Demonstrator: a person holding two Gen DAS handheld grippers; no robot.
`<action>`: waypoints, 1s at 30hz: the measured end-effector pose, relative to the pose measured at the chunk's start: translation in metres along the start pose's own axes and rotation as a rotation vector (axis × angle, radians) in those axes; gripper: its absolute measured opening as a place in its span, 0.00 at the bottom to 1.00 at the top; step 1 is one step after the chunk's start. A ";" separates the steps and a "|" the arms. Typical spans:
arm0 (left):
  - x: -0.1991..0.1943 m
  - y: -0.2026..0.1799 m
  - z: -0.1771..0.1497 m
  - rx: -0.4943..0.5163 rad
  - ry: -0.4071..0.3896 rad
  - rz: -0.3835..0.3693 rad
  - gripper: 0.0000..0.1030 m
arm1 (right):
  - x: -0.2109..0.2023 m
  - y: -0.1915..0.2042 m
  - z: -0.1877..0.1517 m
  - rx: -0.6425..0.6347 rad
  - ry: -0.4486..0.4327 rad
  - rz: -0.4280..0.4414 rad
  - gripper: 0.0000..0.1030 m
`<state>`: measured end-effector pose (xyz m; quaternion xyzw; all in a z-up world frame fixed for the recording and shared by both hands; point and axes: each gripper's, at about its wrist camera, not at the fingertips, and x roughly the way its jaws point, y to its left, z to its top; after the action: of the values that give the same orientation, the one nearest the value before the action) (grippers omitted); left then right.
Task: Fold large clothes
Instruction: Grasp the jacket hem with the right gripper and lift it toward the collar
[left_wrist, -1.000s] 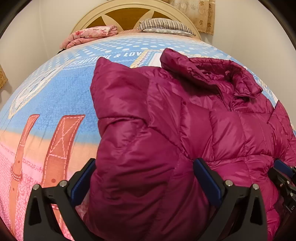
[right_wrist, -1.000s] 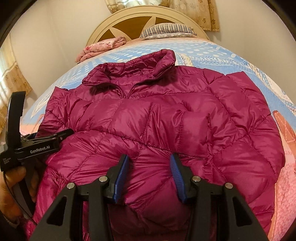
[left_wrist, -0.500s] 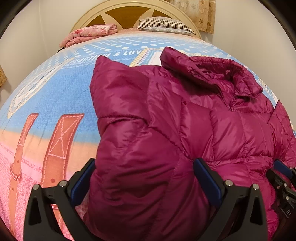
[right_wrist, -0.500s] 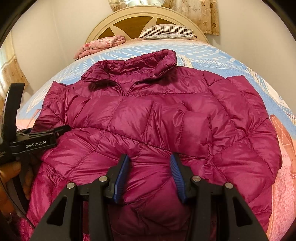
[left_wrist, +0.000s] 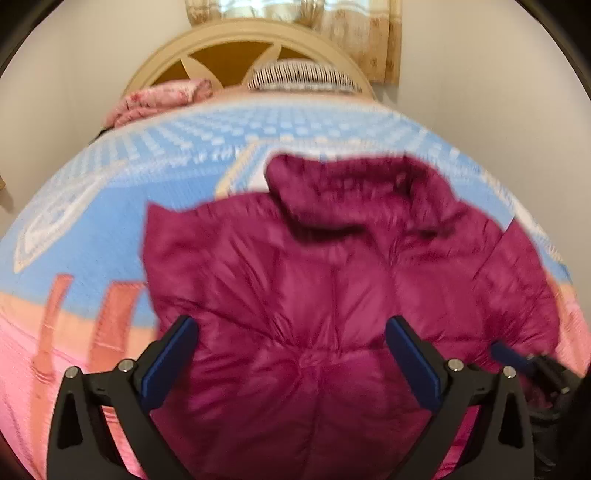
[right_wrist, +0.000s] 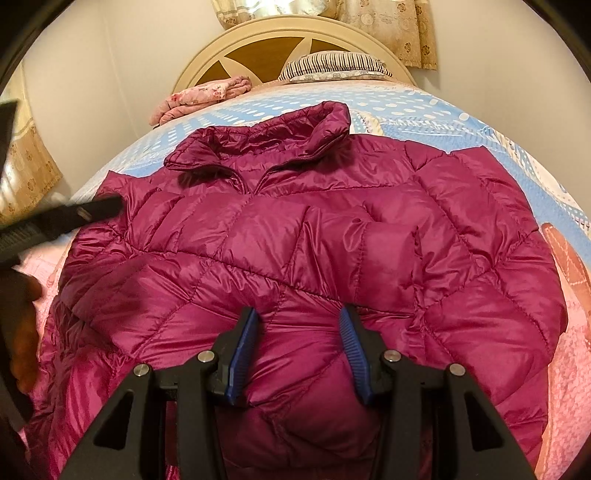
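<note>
Right tool (right_wrist: 298, 350) pinching jacket (right_wrist: 332, 229) hem fold on bed (right_wrist: 424, 110).

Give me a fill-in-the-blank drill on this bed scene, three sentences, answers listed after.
1. The quilted jacket spread on the bed is ____ in colour.
2. The right gripper is closed on a fold of the ____.
3. Against the headboard leans a pillow with a ____ pattern.

Answers: magenta; jacket; striped

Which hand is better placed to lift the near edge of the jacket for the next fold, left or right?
Right. The right gripper pinches the jacket at its near edge; the left gripper stands wide open and seems to grip nothing.
</note>
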<state>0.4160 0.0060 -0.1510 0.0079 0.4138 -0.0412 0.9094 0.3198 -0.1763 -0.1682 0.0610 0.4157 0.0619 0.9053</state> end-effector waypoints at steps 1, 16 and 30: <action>0.009 -0.001 -0.005 0.002 0.026 0.004 1.00 | 0.000 -0.001 0.000 0.005 -0.001 0.006 0.46; 0.023 0.007 -0.021 -0.038 0.027 -0.016 1.00 | -0.040 0.000 0.104 -0.055 -0.080 0.019 0.53; 0.024 0.009 -0.022 -0.049 0.022 -0.032 1.00 | 0.119 -0.005 0.222 -0.130 0.173 -0.127 0.53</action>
<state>0.4155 0.0145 -0.1835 -0.0207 0.4246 -0.0453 0.9040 0.5660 -0.1750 -0.1143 -0.0298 0.4903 0.0363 0.8703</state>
